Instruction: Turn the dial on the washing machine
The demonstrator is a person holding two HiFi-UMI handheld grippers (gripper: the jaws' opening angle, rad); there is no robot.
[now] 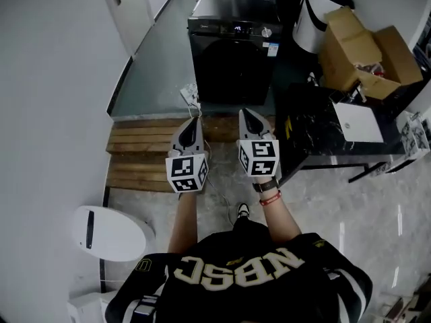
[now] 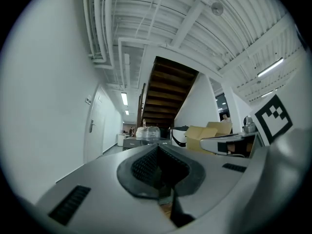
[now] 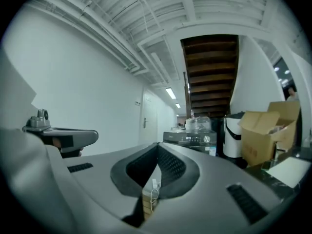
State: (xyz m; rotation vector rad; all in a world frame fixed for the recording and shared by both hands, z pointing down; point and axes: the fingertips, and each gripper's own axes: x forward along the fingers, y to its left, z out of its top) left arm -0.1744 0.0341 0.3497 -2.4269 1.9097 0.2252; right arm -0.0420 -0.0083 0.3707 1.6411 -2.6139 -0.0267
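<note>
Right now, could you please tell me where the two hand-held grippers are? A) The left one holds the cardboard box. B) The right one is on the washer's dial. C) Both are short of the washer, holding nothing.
C: the left hand-held gripper and the right hand-held gripper hang shut and empty over the wooden boards, well short of the washer and its dial.

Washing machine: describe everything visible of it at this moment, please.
The washing machine is a black, box-shaped unit standing upright on the grey floor beyond the wooden steps. Its top front panel carries a lit display and a round silver dial at the right, with a blue-and-white sticker below. Nothing touches the dial.
</note>
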